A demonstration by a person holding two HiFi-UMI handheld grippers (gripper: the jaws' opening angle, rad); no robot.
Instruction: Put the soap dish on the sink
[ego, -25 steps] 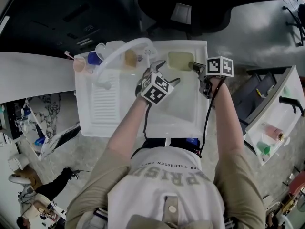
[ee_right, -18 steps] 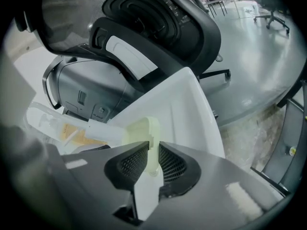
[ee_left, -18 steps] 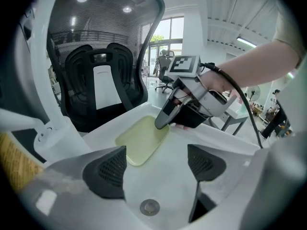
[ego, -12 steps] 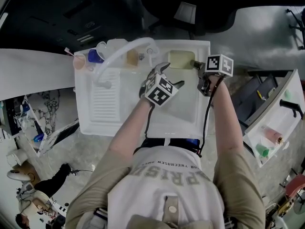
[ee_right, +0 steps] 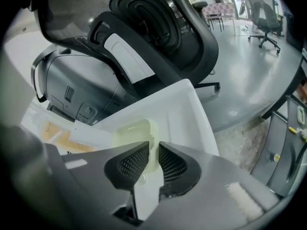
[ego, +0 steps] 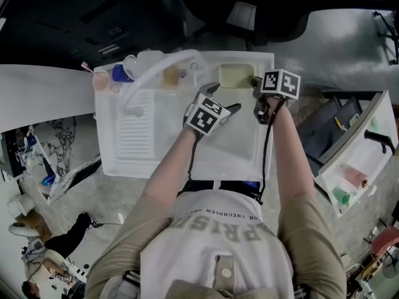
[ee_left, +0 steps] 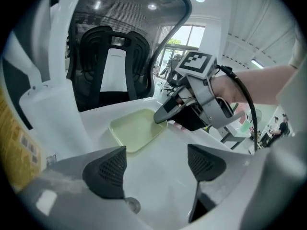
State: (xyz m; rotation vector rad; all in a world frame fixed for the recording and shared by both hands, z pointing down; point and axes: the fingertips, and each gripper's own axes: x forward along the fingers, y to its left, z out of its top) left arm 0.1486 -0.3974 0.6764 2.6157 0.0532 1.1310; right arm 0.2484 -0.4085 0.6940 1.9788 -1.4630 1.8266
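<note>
The pale green soap dish point(ego: 234, 75) lies on the back rim of the white sink point(ego: 265, 136), right of the tap. In the right gripper view the dish point(ee_right: 130, 130) has its near rim between the narrow jaws of my right gripper point(ee_right: 153, 157), which is shut on it. From the left gripper view the dish point(ee_left: 134, 128) sits flat on the ledge with the right gripper's tip point(ee_left: 163, 115) on its edge. My left gripper point(ee_left: 156, 169) hangs open over the basin with nothing between its fingers; in the head view the left gripper point(ego: 223, 98) is just in front of the dish.
A white curved hose point(ego: 159, 64) arches over the ribbed draining board point(ego: 137, 126). A pink cup point(ego: 101, 81), a blue cup point(ego: 121, 75) and an amber bottle point(ego: 171, 75) stand along the back rim. The drain point(ee_left: 130, 205) lies below. A black office chair point(ee_left: 112, 66) stands behind the sink.
My left gripper has rolled a little over the basin. The right gripper keeps its hold on the dish at the back rim and has shifted slightly left.
</note>
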